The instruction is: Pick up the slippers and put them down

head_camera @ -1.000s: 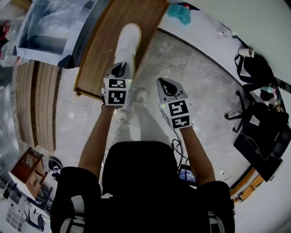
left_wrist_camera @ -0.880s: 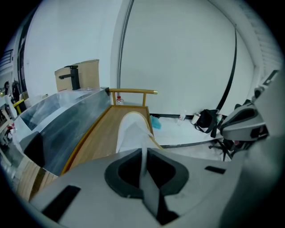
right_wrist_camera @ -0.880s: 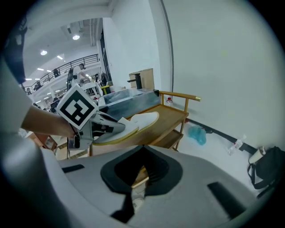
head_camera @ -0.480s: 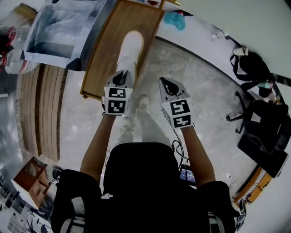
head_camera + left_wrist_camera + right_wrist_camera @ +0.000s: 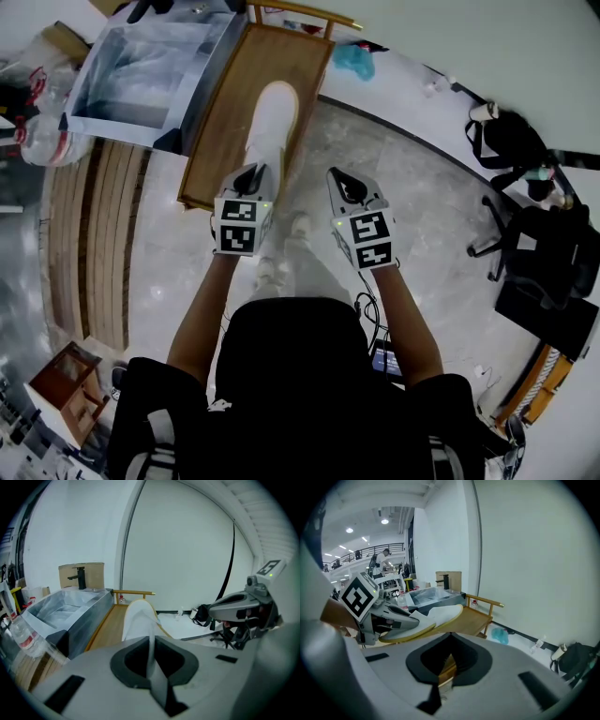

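Carry step: left gripper (image 5: 251,173) pinches the white slipper (image 5: 270,117) above the wooden bench (image 5: 225,112). Right gripper (image 5: 343,177) is closed and empty. Next move, probably: lower and release.

White slipper (image 5: 437,615) in left gripper (image 5: 410,617)

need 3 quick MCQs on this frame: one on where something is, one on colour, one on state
1. The slipper is:
A. in the right hand-held gripper
B. in the left hand-held gripper
C. in neither

2. The slipper's upper is:
A. white
B. black
C. blue

3. The right hand-held gripper's jaws are:
A. wide apart
B. shut on the slipper
C. together, with nothing between them

Answers:
1 B: the left gripper view shows the slipper's edge pinched between the jaws.
2 A: it shows white in all three views, with a tan sole edge.
3 C: the right gripper view shows the jaws meeting, with only the background behind them.
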Tool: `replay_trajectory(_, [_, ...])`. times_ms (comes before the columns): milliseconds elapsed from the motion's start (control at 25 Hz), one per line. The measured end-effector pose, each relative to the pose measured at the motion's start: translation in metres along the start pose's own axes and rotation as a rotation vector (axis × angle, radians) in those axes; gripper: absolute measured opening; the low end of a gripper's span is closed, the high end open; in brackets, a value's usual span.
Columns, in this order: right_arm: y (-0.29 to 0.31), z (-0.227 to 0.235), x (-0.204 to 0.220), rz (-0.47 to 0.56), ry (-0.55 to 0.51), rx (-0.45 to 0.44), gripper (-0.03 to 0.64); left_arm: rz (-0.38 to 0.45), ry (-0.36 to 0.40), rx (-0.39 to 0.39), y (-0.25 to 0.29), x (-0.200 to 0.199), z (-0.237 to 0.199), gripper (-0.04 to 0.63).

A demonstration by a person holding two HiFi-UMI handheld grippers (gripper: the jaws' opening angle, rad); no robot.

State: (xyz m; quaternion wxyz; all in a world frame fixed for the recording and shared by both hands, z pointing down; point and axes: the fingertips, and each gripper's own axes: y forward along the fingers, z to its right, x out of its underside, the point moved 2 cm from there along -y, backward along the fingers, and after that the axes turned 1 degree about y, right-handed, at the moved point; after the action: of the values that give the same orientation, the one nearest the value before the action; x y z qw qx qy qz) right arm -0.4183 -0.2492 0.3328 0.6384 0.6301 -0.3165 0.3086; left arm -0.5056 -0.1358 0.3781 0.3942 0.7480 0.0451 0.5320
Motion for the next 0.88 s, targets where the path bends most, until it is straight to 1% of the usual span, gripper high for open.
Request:
replay_trajectory(520, [-0.063,-0.033,-0.008,0.066,-0.008,0.078,-0.015,0.095,0.038,0.061,-0.08,-0.011,0.031,0.021])
replay_trajectory(880, [-0.109,-0.059,-0.006,0.108,-0.015,0.148,-0.015,0.16,0.065,0.109,-0.131,-0.005,0.049,0.02])
